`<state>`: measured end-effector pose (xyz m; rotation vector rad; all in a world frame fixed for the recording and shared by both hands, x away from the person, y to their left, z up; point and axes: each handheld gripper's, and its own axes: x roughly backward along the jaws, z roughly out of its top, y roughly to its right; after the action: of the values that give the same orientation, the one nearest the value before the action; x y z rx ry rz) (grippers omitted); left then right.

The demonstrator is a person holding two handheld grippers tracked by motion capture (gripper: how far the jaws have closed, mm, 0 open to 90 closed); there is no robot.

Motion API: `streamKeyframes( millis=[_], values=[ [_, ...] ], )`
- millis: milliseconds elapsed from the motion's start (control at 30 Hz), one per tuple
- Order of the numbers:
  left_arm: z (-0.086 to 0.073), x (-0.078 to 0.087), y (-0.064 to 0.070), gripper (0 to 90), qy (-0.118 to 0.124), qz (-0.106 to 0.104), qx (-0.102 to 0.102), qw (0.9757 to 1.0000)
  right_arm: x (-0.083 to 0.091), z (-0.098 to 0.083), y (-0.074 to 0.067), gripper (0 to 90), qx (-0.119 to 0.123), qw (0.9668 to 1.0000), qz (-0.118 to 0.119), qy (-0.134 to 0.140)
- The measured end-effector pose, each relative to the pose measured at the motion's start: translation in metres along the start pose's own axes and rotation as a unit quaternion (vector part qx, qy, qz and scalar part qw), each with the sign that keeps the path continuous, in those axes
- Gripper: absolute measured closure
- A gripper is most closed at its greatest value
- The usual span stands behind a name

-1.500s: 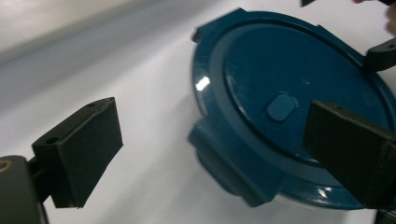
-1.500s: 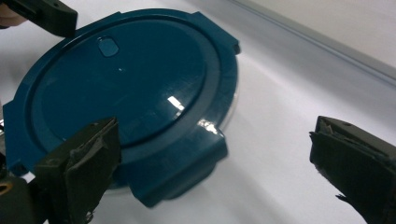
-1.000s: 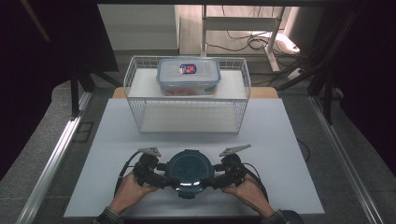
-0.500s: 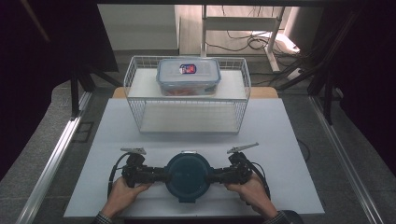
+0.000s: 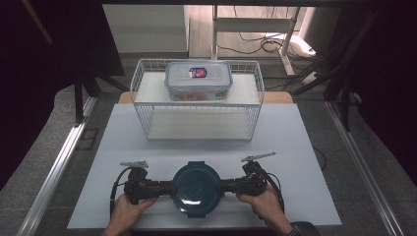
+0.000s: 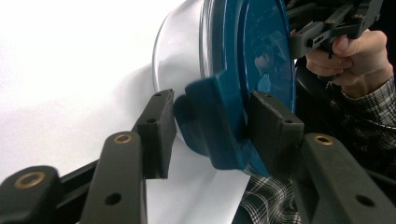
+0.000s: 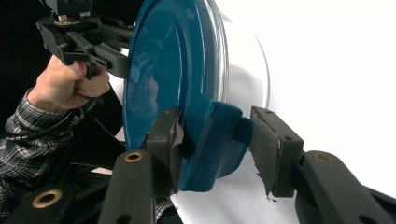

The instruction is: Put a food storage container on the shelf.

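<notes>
Round bowl (image 5: 197,189) sits at the near edge of the desk (image 5: 295,142), centred, with a teal snap lid (image 6: 252,60) on a clear body. Looks like glass: stiff, probably heavy for its size, breakable, and slick on the wall.

Left gripper (image 5: 158,187) and right gripper (image 5: 235,186) come in level from opposite sides, each on a lid latch tab. Both sets of jaws have just been closing.

- Left gripper view: the left tab (image 6: 212,126) is between the jaws, about half open; the far pad touches, the near pad looks just clear.
- Right gripper view: the right tab (image 7: 212,140) is between the jaws; one pad is on the tab, the other has a visible gap.

So neither is clamped yet, I'd say.

Tabs are the only real purchase, but they're hinged plastic. Good for unlatching, poor for lifting; a lift risks popping the lid off the body. Rack (image 5: 196,105) with a box (image 5: 198,78) stands at the far edge, well apart.
</notes>
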<state>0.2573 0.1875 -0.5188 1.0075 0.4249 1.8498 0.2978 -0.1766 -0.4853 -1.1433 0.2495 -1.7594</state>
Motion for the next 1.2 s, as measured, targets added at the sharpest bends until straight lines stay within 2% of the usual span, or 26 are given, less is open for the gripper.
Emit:
streamKeyframes(
  millis=[67, 200, 333, 567, 633, 733, 900, 1200],
  values=[
    [-0.001, -0.002, 0.002, 50.2, 0.001, 0.005, 0.0, 1.0, 0.0, -0.001, 0.003, 54.4, -0.01, 1.0, 0.001, 0.001],
    [0.0, -0.002, 0.002, 51.5, 0.001, -0.001, 0.008, 1.0, 0.001, -0.003, 0.006, 54.3, -0.016, 0.9998, 0.007, 0.003],
    [-0.001, -0.002, 0.0, 52.5, 0.007, -0.007, 0.016, 0.9998, 0.0, -0.008, 0.008, 54.3, -0.038, 0.999, 0.018, 0.016],
    [-0.002, -0.001, 0.003, 54.1, 0.018, -0.009, 0.019, 0.9996, 0.002, -0.011, 0.007, 55.4, -0.056, 0.9981, 0.018, 0.015],
    [-0.001, 0.0, 0.004, 55.8, 0.018, -0.011, 0.023, 0.9995, 0.003, -0.012, 0.008, 57.2, -0.066, 0.9973, 0.029, 0.015],
    [0.001, 0.0, 0.004, 56.9, 0.023, -0.009, 0.025, 0.9994, 0.005, -0.011, 0.005, 57.7, -0.059, 0.9978, 0.025, 0.015],
    [0.008, -0.001, 0.003, 57.8, 0.031, -0.009, 0.031, 0.999, 0.008, -0.004, 0.0, 57.9, -0.029, 0.9991, 0.002, 0.03],
    [0.036, 0.008, 0.013, 57.8, 0.054, 0.006, 0.002, 0.9985, 0.023, 0.025, -0.005, 57.4, -0.002, 0.998, -0.006, 0.062]
  ],
)
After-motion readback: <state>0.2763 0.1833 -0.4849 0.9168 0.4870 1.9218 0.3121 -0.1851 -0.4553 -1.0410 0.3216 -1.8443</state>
